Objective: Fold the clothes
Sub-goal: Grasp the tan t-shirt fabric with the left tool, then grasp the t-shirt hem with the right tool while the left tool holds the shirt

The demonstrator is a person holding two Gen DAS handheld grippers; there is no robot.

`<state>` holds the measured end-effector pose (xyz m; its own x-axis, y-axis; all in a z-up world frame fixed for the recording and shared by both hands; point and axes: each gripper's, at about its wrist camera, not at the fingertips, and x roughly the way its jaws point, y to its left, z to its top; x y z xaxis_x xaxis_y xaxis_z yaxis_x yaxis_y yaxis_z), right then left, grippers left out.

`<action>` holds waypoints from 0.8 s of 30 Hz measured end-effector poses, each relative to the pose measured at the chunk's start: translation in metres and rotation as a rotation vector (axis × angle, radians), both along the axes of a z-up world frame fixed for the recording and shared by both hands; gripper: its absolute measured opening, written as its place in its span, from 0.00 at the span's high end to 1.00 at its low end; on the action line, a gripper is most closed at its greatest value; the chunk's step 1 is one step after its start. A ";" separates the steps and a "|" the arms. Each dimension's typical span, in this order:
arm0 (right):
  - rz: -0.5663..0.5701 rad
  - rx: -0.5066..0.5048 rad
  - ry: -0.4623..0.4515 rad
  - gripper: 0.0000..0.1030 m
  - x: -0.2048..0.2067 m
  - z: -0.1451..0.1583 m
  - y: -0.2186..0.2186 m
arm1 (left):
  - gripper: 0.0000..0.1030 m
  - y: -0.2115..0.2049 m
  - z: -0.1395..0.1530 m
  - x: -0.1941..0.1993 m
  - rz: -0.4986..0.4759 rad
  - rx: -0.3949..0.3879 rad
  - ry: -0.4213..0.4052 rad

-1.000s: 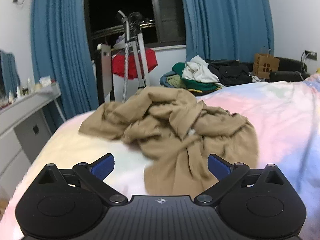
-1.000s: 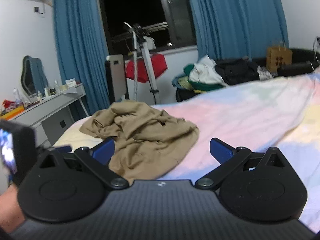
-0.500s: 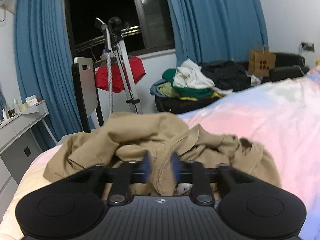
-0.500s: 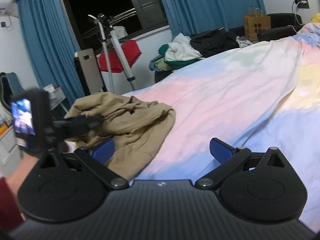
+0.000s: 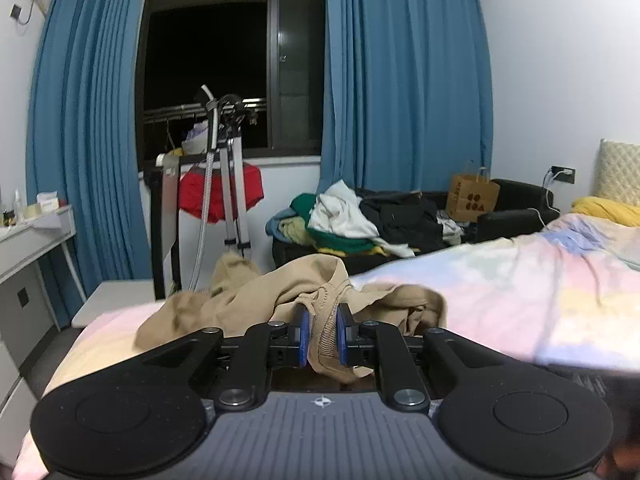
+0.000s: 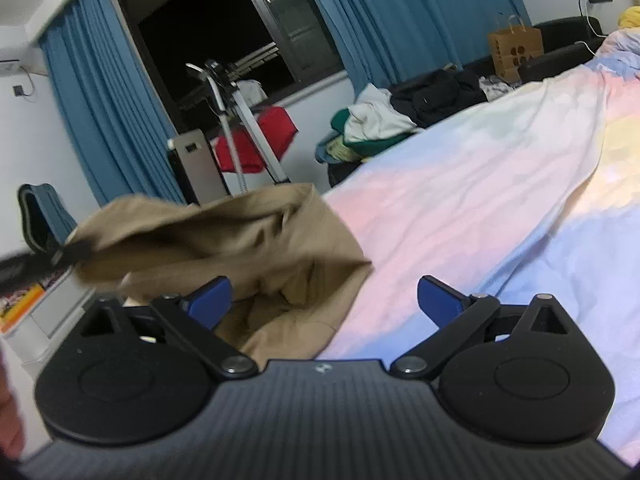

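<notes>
A crumpled tan garment [image 5: 256, 300] lies on the pastel bedspread [image 5: 520, 300] near the bed's foot. My left gripper [image 5: 320, 334] is shut on a ribbed edge of the tan garment and lifts it off the bed. In the right wrist view the tan garment [image 6: 248, 240] hangs raised and stretched toward the left, where the left gripper's tip [image 6: 74, 254] pinches it. My right gripper [image 6: 324, 300] is open and empty, just in front of the garment's lower folds, above the bedspread [image 6: 500, 200].
A dark sofa [image 5: 516, 210] piled with clothes [image 5: 352, 220] and a paper bag [image 5: 472, 198] stands beyond the bed. A garment steamer stand [image 5: 224, 184] with a red item and a white desk [image 5: 28, 236] are at left. Blue curtains frame a dark window.
My left gripper closed on the tan garment's ribbed edge and lifted it. My right gripper stayed open and moved nearer the raised cloth.
</notes>
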<state>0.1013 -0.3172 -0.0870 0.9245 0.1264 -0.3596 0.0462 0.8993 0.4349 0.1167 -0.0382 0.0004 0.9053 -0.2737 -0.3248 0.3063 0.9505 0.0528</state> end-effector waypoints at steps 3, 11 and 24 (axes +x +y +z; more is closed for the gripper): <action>0.019 -0.007 -0.010 0.12 -0.009 0.005 0.003 | 0.86 0.025 -0.011 -0.025 0.032 0.009 0.072; 0.118 0.076 0.172 0.32 -0.003 -0.015 0.016 | 0.85 0.067 -0.059 -0.017 0.149 0.103 0.249; 0.119 -0.145 0.170 0.38 0.040 -0.049 0.052 | 0.82 0.062 -0.067 -0.014 0.186 0.070 0.275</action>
<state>0.1410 -0.2655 -0.1361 0.8309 0.1663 -0.5311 -0.0018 0.9551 0.2964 0.1024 0.0235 -0.0669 0.8136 -0.0811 -0.5758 0.1402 0.9884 0.0589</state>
